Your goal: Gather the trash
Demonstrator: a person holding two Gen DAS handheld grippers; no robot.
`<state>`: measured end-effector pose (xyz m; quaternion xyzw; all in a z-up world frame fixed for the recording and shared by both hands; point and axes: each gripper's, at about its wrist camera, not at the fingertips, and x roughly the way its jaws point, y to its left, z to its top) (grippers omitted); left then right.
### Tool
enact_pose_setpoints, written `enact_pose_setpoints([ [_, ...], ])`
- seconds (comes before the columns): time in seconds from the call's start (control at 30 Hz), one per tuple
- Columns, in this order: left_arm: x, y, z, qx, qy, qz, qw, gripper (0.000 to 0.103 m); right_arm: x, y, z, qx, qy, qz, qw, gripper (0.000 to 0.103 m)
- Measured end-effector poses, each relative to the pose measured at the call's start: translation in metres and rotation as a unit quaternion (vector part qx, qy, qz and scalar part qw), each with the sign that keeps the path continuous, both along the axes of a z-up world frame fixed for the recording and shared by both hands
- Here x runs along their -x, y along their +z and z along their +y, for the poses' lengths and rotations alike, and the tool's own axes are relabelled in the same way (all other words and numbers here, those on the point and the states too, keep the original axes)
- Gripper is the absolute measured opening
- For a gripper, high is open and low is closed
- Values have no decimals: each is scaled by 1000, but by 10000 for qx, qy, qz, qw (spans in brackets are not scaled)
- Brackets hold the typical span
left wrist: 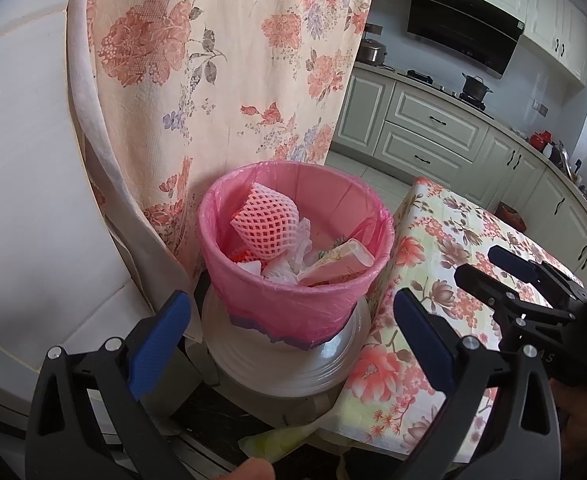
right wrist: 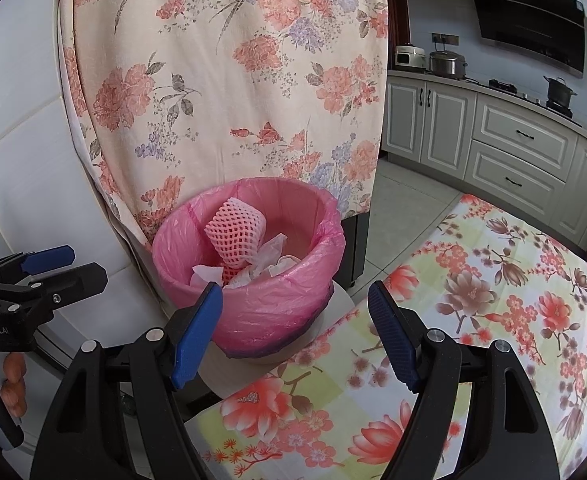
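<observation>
Hovering with jaws spread wide and empty, left gripper (left wrist: 291, 316) and right gripper (right wrist: 295, 330) faced the pink-lined bin (right wrist: 249, 304) at 12 o'clock, foam net (right wrist: 233, 236) inside, floral table (right wrist: 473, 320) at 3 o'clock.

Left gripper (left wrist: 293, 344) and right gripper (right wrist: 295, 334): black plastic frames, blue ribbed finger pads (left wrist: 155, 346), silver pivot screws; white "GenRobot.AI" lettering on left unit.
</observation>
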<state>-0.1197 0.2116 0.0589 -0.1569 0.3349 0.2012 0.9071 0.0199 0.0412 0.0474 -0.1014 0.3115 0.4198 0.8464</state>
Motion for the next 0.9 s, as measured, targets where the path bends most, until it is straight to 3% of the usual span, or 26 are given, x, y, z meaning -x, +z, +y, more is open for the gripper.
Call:
enact_pose_setpoints([
  [0.9,-1,-1,0,-25,109,50,9999,98,-2,-3,1,21,11,11,10000,72],
])
